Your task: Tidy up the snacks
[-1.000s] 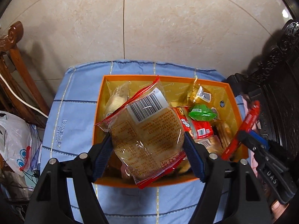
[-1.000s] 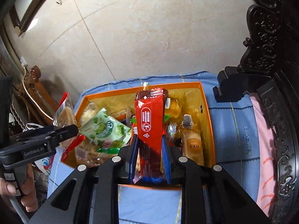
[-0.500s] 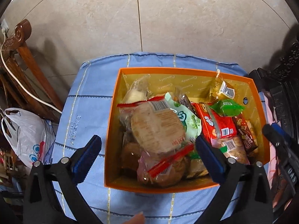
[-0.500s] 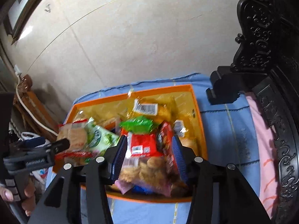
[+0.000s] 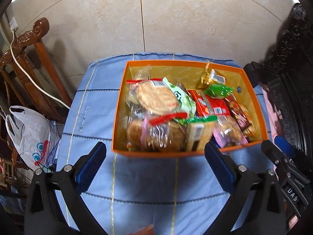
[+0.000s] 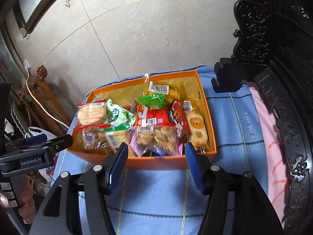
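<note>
An orange box (image 5: 256,113) full of wrapped snacks stands on a blue cloth (image 5: 93,101); it also shows in the right wrist view (image 6: 209,121). A clear cracker pack with red ends (image 5: 154,98) lies on top at the left, and a red-brown bar (image 6: 179,120) lies at the right. My left gripper (image 5: 155,154) is open and empty, just in front of the box. My right gripper (image 6: 155,157) is open and empty at the box's near wall.
A wooden chair (image 5: 29,62) with a white cable and a white plastic bag (image 5: 29,135) stand at the left. Dark carved furniture (image 6: 273,45) stands at the right. A pink cloth (image 6: 273,137) lies beside the blue cloth. Tiled floor lies beyond.
My left gripper let go of the cracker pack and my right gripper let go of the red bar; both lie in the box. Both grippers opened and drew back from the box.
</note>
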`<state>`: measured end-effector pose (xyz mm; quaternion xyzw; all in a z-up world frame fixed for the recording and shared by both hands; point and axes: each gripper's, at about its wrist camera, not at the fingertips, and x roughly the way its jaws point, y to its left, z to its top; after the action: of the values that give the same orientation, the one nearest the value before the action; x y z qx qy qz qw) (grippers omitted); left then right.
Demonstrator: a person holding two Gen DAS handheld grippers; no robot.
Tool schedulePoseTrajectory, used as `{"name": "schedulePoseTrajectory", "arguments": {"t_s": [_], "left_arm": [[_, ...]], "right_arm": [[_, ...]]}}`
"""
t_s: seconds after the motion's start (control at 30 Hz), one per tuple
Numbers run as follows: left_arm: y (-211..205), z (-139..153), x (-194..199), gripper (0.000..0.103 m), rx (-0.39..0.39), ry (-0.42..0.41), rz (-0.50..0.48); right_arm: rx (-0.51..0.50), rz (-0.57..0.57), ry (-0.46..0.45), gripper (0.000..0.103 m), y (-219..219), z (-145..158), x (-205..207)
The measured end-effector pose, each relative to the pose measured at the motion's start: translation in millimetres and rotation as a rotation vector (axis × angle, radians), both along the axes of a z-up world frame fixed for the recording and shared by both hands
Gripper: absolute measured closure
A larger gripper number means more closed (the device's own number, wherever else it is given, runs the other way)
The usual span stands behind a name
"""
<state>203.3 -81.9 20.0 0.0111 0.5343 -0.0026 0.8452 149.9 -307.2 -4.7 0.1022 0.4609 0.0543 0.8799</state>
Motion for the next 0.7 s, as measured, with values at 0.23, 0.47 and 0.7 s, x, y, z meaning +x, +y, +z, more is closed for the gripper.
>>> {"name": "schedulePoseTrajectory", "arguments": {"t_s": [0.23,0.47,0.7], "left_arm": [[1,17,-39,0.005,-0.019,-0.018,-0.001],[4,24,-67,0.005,-0.019,-0.019,0.004],[1,27,-83,0.004,-0.021,-0.013,0.004]], "right_arm": [[-0.004,0.026,-0.011,0.042,6,12,-35],[-0.007,0.044,-0.014,0.042,7,19,-56],[-0.013,0.054,-0.022,0.042,8,24,-69]]}}
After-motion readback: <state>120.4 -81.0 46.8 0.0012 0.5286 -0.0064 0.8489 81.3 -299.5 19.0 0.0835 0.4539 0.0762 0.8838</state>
